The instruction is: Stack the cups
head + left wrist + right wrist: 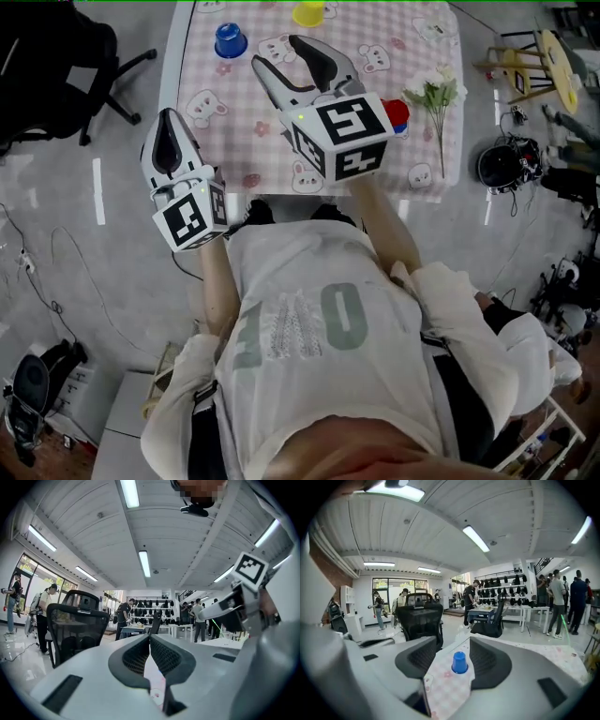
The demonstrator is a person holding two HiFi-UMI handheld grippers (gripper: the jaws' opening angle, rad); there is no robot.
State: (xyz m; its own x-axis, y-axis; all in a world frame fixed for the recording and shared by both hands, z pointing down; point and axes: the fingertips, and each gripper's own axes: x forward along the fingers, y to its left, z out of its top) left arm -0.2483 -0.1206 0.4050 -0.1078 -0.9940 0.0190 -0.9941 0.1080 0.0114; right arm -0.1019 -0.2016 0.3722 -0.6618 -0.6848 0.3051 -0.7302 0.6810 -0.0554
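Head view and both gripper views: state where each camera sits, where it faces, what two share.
Head view: on the person's head, looking steeply down on table, torso, left gripper, right gripper.
Left gripper view: on the left gripper, facing level toward an office chair; its shut jaws and right gripper show.
Right gripper view: on the right gripper, facing the blue cup beyond its open jaws.
Shared: blue cup, head and right gripper views.

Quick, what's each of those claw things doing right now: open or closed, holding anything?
Left gripper: closed, holding nothing.
Right gripper: open and empty; the blue cup stands beyond its jaws, untouched.
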